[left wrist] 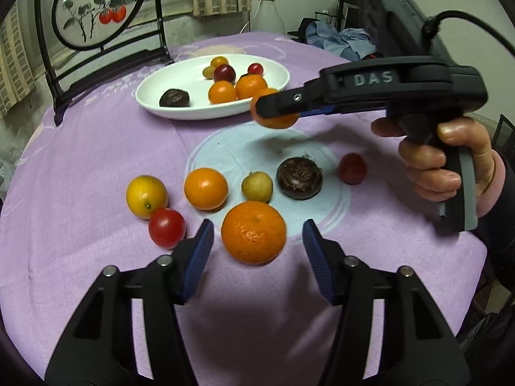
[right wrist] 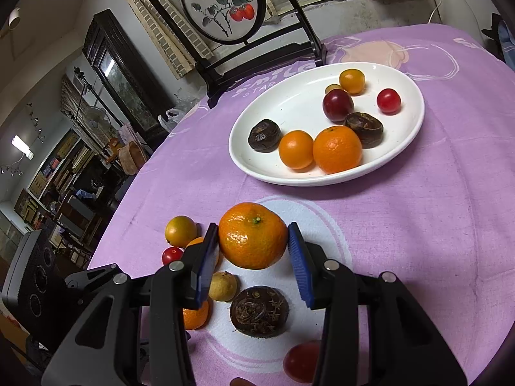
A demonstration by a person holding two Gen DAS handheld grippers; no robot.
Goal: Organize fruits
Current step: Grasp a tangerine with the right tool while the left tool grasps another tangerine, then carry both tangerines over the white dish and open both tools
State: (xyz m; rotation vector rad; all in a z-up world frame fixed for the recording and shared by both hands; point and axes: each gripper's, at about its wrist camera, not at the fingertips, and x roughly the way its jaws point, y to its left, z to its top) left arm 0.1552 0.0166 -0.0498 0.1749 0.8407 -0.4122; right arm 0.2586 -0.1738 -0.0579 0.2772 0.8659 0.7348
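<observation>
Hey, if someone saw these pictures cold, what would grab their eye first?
Probably the mandarin clamped in the right tool, lifted above the purple tablecloth. Next, the white plate further back, already holding oranges, dark water chestnuts and small red fruits. Nearest the left tool, whose blue pads stand apart, another mandarin lies between them among loose fruit.

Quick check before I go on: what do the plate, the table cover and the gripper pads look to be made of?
Plate: looks like glazed white ceramic, glossy with soft highlights on the rim; melamine can't be ruled out.
Table cover: woven purple fabric, matte, with visible weave and printed pale motifs.
Gripper pads: blue, ribbed, probably rubber or soft plastic, on black matte plastic fingers with metal pins.
</observation>
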